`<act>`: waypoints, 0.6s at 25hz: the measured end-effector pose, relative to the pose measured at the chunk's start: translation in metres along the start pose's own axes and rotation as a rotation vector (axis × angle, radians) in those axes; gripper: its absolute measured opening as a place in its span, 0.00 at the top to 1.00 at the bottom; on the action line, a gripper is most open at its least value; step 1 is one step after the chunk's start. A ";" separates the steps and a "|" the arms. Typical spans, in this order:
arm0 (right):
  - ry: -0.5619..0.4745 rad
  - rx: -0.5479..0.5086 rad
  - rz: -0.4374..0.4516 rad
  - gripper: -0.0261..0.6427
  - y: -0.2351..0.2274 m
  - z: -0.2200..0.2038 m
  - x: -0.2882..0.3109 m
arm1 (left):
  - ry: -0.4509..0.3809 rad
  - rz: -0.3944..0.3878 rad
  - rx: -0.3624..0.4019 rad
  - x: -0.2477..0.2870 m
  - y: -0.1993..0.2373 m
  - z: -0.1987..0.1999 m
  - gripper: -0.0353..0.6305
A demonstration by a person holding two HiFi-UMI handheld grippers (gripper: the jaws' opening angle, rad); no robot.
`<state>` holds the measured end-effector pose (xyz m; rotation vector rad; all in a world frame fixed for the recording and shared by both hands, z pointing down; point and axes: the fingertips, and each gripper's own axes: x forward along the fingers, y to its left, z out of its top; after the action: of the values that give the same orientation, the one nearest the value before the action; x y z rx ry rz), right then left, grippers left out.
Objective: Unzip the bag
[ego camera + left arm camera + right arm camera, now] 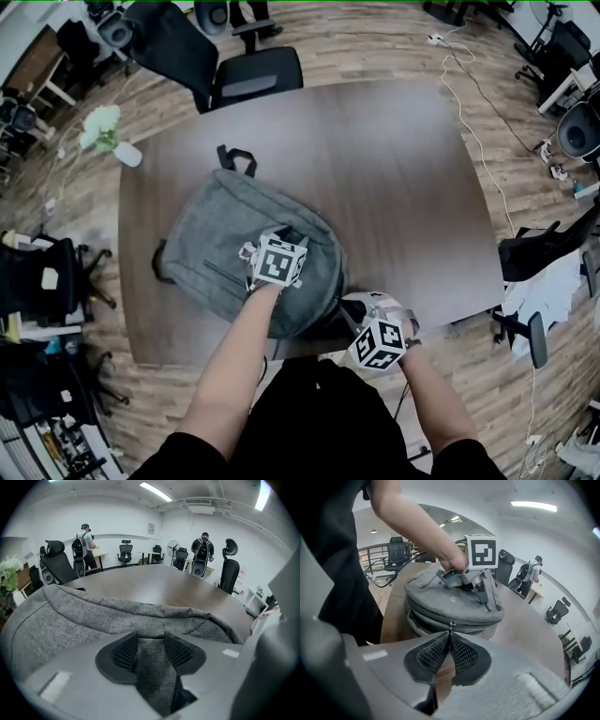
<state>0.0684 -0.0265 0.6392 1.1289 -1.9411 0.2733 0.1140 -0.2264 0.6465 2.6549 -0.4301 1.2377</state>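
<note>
A grey backpack (pixel 225 253) lies flat on the dark wooden table (pixel 394 187), its black top handle (pixel 237 157) pointing away from me. My left gripper (pixel 279 251) rests on top of the bag near its near end. In the left gripper view (pixel 151 651) its pads pinch a fold of the grey fabric (pixel 150 667). My right gripper (pixel 361 309) is at the bag's near right side, by the table's front edge. In the right gripper view (pixel 449 635) its pads are shut on the small metal zipper pull (pixel 450 626) of the side zipper (pixel 436 620). The left gripper (pixel 485 597) shows there above the bag (pixel 454 604).
A black office chair (pixel 248 75) stands at the table's far edge. A white vase with pale flowers (pixel 112 136) sits at the far left corner. More chairs and desks ring the room, and two people with backpacks (pixel 82 541) (pixel 202 550) stand beyond the table.
</note>
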 end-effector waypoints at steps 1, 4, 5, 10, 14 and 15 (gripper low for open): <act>-0.003 0.006 -0.002 0.94 0.004 -0.001 -0.001 | 0.005 -0.001 -0.014 0.001 -0.002 0.000 0.67; -0.015 0.030 -0.013 0.94 0.015 0.001 -0.002 | 0.008 -0.004 -0.044 0.002 -0.003 0.001 0.67; -0.019 0.043 -0.016 0.94 0.018 0.003 -0.002 | 0.006 -0.005 -0.050 0.002 -0.002 0.001 0.67; -0.041 0.114 -0.014 0.94 0.042 0.015 -0.001 | 0.000 -0.016 -0.064 0.002 0.001 -0.002 0.67; -0.045 0.184 -0.040 0.94 0.057 0.022 0.001 | -0.002 -0.018 -0.063 0.001 0.002 -0.001 0.67; -0.043 0.197 -0.046 0.94 0.061 0.024 0.001 | -0.003 -0.019 -0.062 0.000 0.002 -0.002 0.67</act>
<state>0.0061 -0.0065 0.6383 1.3144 -1.9554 0.4262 0.1121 -0.2281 0.6480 2.6030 -0.4361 1.1951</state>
